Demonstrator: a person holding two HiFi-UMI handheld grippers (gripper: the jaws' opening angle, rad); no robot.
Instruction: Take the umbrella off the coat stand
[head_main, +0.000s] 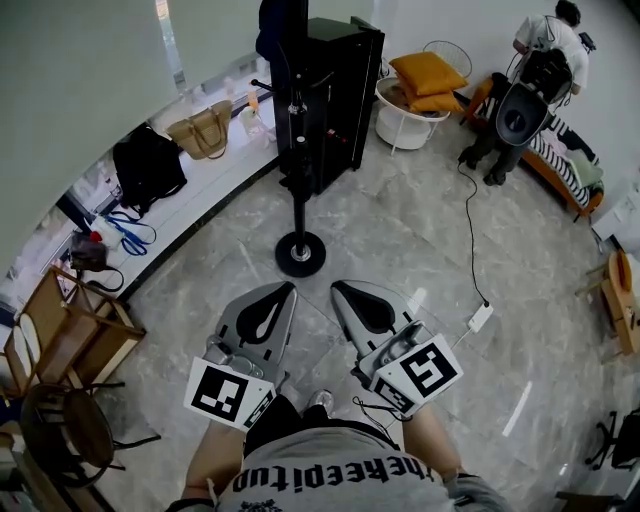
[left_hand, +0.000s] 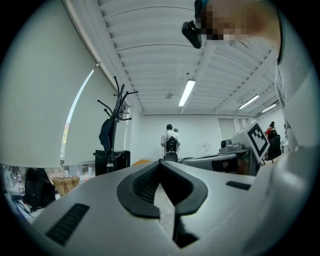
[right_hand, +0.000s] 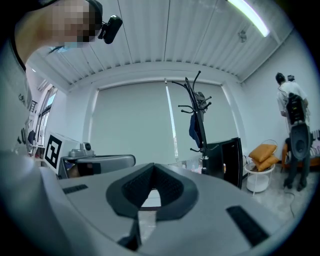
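Head view: coat stand (head_main: 297, 170) ahead of right gripper (head_main: 339, 290).

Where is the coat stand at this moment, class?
In the head view, the coat stand stands at upper centre, its round base on the floor beside the black cabinet.

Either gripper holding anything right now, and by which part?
Nothing is held. The left gripper and right gripper are both shut and empty, well short of the coat stand.
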